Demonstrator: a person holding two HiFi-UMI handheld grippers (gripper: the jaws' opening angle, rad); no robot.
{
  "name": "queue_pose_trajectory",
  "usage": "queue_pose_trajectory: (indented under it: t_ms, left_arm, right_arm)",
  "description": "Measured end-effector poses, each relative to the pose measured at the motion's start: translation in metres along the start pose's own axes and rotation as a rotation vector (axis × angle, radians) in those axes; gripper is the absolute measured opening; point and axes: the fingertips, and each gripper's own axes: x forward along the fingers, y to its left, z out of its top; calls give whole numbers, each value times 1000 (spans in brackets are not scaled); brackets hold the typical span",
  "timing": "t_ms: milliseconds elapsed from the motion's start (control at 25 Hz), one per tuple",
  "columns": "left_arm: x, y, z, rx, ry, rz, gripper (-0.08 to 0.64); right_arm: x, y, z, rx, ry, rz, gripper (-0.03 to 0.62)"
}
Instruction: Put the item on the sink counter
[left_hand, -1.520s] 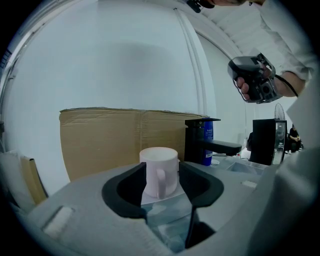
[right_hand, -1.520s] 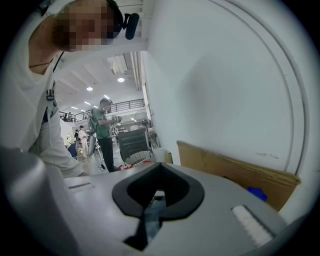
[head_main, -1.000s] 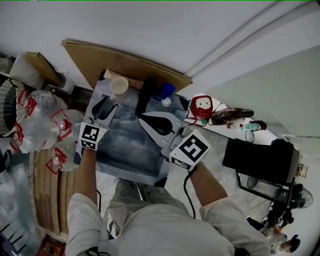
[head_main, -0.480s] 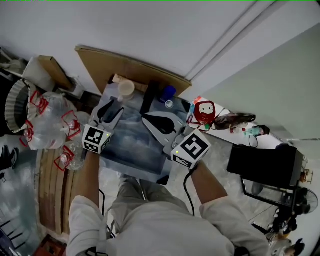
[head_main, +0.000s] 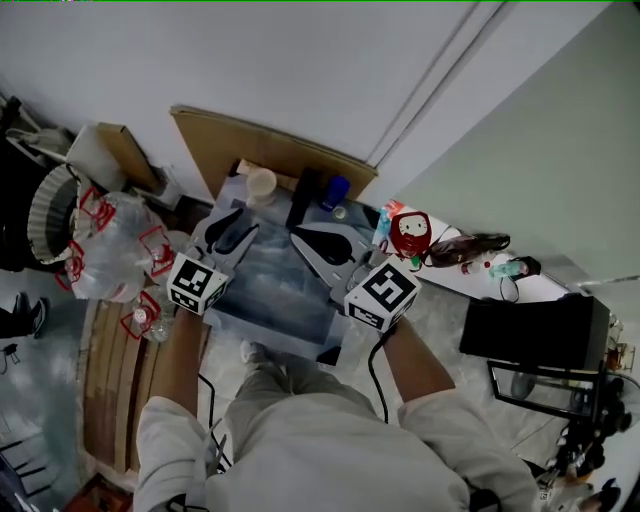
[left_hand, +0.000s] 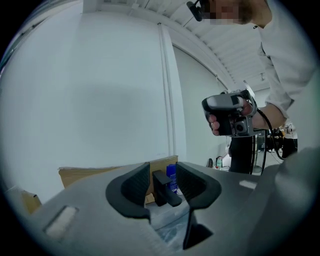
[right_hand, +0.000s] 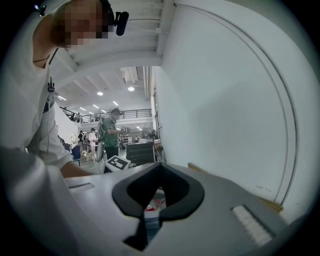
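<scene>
Paper cup (head_main: 262, 186), likely item: stood upright on back rim of sink (head_main: 272, 290), just ahead of left gripper (head_main: 243, 222), the nearer one. Left gripper jaws were apart, closing, nothing between them. Right gripper (head_main: 300, 237) jaws were together, empty.

Left gripper (left_hand: 161, 175) closing, seemingly empty; right gripper (right_hand: 159, 167) closed
</scene>
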Motion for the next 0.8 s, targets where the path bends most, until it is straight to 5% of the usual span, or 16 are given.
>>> queue_pose_trajectory:
  t_ms: [800]
  left_arm:
    - [-55, -50, 87, 34, -27, -93, 170]
  right_arm:
    - [-21, 33, 34, -39, -37, -11, 5]
